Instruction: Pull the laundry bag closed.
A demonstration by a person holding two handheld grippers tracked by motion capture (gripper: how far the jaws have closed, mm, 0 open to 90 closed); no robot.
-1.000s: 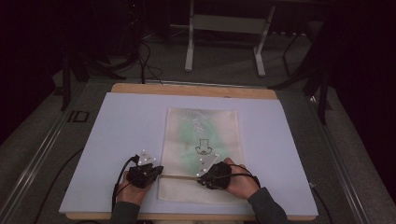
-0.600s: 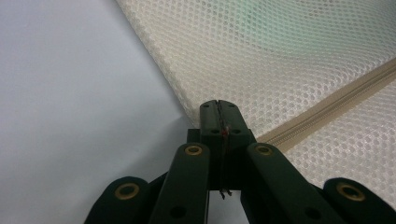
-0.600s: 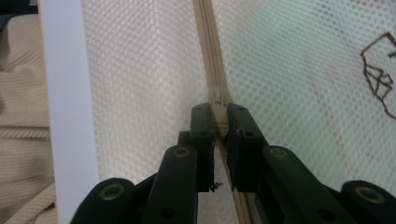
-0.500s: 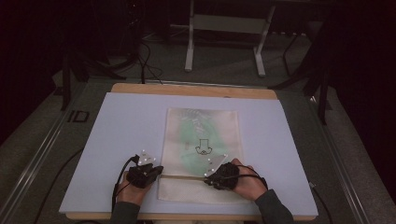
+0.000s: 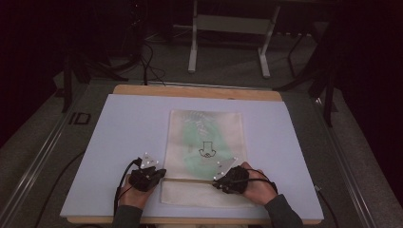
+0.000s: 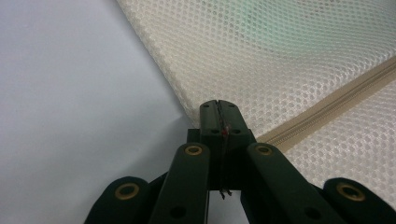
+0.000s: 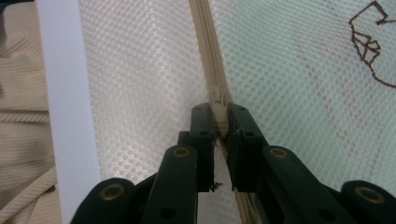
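A cream mesh bag (image 5: pixel 206 156) lies flat on the desk, long side running away from the person, near the front edge. Something pale green shows through the mesh, and a small dark emblem (image 5: pixel 206 150) sits at its middle. A beige zipper (image 7: pixel 208 56) crosses it near the front end, its slider (image 7: pixel 218 100) partway along.

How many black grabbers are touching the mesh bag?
2. The left gripper pinches the cream mesh zipper bag at its left edge; the right gripper clamps the beige zipper pull further right.
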